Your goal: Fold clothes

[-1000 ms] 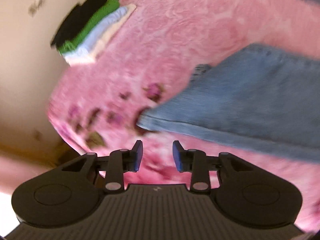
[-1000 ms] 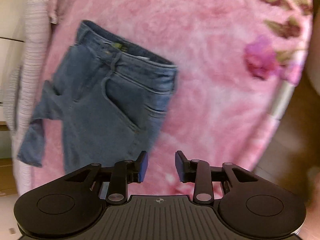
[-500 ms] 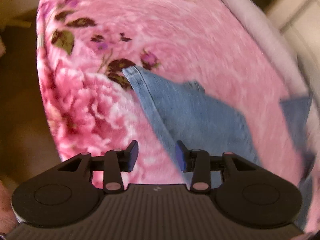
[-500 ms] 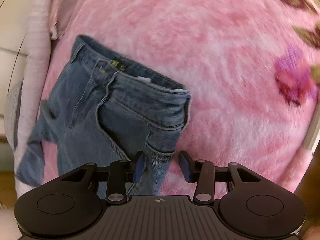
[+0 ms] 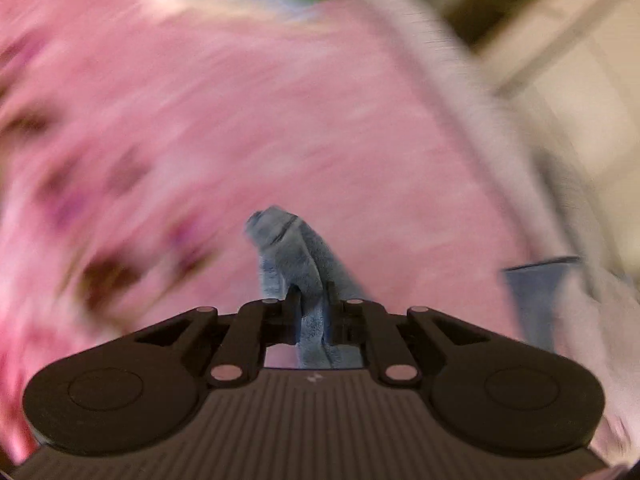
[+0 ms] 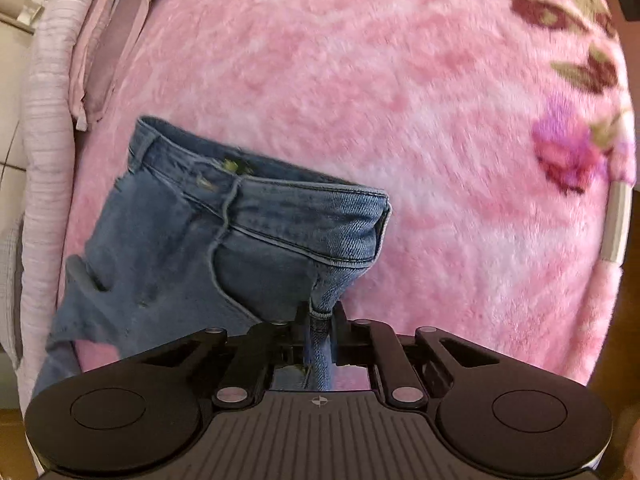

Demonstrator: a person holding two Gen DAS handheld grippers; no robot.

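Jeans [image 6: 224, 248] lie on pink blanket [image 6: 440, 140], waistband toward its middle. Right gripper [image 6: 319, 316] clenched on waistband corner; left gripper [image 5: 311, 300] clenched on a bunched denim fold. Left view blurred.

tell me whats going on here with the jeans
A person with a gripper in each hand is folding a pair of jeans on a pink blanket. The right gripper is shut on the side seam just below the waistband. The left gripper is shut on a bunched bit of lighter denim, probably a leg end. The left view is heavily blurred, so little else there is clear.
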